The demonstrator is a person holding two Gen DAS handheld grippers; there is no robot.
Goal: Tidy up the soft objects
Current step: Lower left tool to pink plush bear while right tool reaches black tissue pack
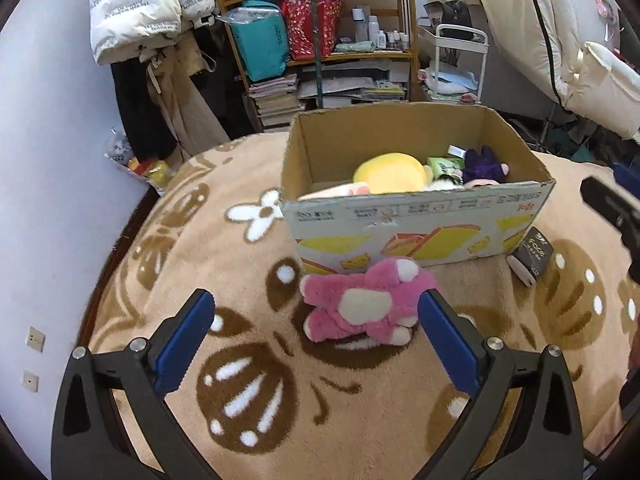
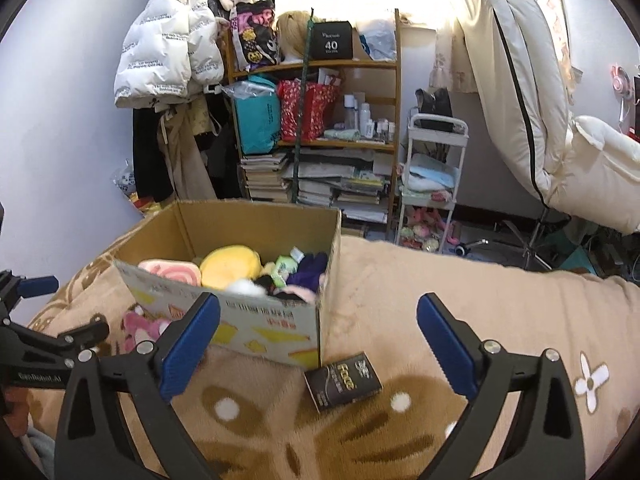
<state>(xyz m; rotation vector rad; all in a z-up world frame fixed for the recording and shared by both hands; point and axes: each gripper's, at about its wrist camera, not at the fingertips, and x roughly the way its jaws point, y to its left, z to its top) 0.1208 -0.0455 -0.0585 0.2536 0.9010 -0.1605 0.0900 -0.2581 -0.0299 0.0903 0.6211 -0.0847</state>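
A pink plush bear (image 1: 360, 304) lies on the tan patterned blanket (image 1: 248, 280) against the front of an open cardboard box (image 1: 416, 232). The box holds a yellow plush (image 1: 388, 172), a purple plush (image 1: 484, 166) and other soft toys. My left gripper (image 1: 316, 312) is open, its fingers wide on either side of the bear, just short of it. My right gripper (image 2: 318, 316) is open and empty above the blanket, near the box's right corner (image 2: 320, 320). The bear (image 2: 140, 328) shows partly behind the right gripper's left finger.
A small black box (image 2: 344, 380) lies on the blanket by the cardboard box's corner; it also shows in the left wrist view (image 1: 534, 254). A cluttered wooden shelf (image 2: 320, 132), a white cart (image 2: 432, 176) and hanging coats (image 2: 168, 48) stand behind.
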